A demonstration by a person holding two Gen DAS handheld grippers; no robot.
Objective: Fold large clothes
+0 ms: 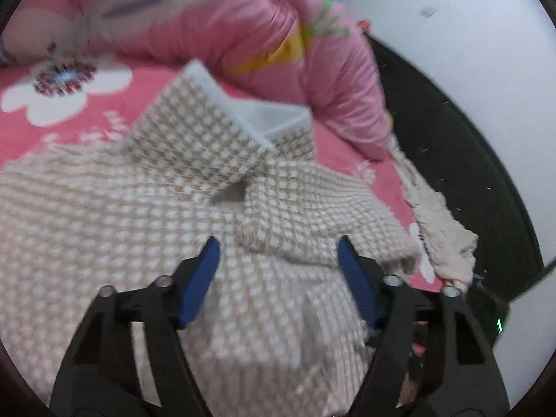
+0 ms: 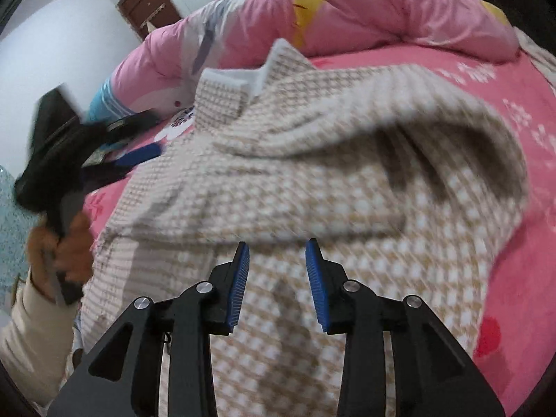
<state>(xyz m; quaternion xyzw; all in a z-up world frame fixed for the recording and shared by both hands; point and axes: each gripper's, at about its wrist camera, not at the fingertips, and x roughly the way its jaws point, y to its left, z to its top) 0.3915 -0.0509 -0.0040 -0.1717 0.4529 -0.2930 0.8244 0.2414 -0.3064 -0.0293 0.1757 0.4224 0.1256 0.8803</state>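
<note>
The pink bedsheet [image 1: 41,128] is filling the whole floor of the scene, white flowers printed across it, and a puffy pink duvet [image 1: 243,27] is lying bunched along the far side. Beyond the bed's edge a white wall [image 1: 469,52] is showing in the left wrist view, and a brown door [image 2: 146,3] is showing in the right wrist view.

Spread over the sheet, the checked shirt [image 1: 104,208] is lying collar away from both cameras, its white-lined collar [image 1: 222,118] standing up near the duvet. One side is already lying turned in over the body, a raised roll of cloth humping up across the middle in the right wrist view, so the fold looks begun but far from finished. The sleeves and lower half appear to be waiting, and the bundle is looking loose and rumpled rather than squared off. A pale rag-like strip [image 1: 441,229] is trailing along the bed edge, apart from the shirt.

The left gripper [image 1: 279,246] is hovering just over the shirt front, its blue pads spread wide and gripping nothing. The right gripper [image 2: 277,246] is hanging above the lower shirt, jaws parted moderately, nothing between them. Everything is blurring slightly, so finer creases are impossible to call
</note>
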